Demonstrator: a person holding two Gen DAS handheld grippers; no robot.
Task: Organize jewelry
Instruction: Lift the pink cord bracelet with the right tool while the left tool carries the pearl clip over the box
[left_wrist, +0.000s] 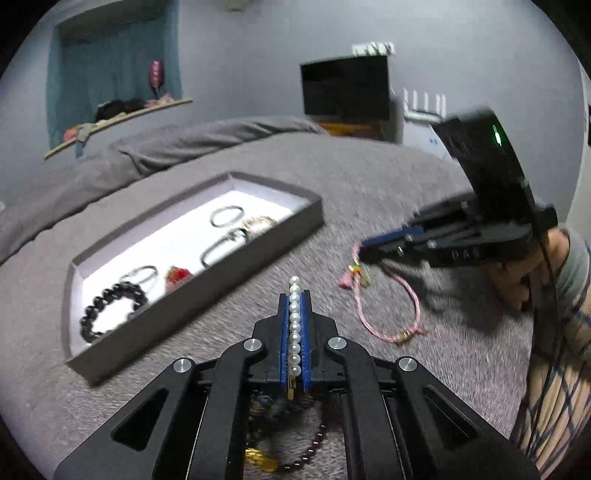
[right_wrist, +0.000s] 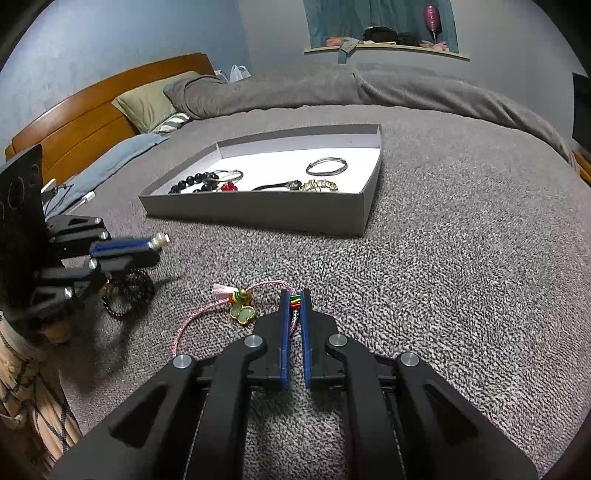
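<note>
My left gripper (left_wrist: 294, 295) is shut on a white pearl bracelet (left_wrist: 294, 325), held above the grey bed cover; it also shows at the left of the right wrist view (right_wrist: 157, 243). My right gripper (right_wrist: 294, 295) is shut on a pink cord bracelet (right_wrist: 221, 306) with a green clover charm (right_wrist: 242, 313), which lies mostly on the cover; the right gripper (left_wrist: 364, 251) and the pink cord bracelet (left_wrist: 384, 317) also show in the left wrist view. A grey tray (left_wrist: 207, 295) (right_wrist: 258, 214) holds several bracelets, among them a black bead bracelet (left_wrist: 110, 310).
A dark red bead bracelet (right_wrist: 127, 295) lies on the cover under my left gripper, and it also shows in the left wrist view (left_wrist: 310, 443). A rumpled grey blanket (right_wrist: 332, 88), pillows (right_wrist: 147, 103) and a wooden headboard (right_wrist: 92, 114) lie beyond the tray. A dark monitor (left_wrist: 345, 86) stands by the wall.
</note>
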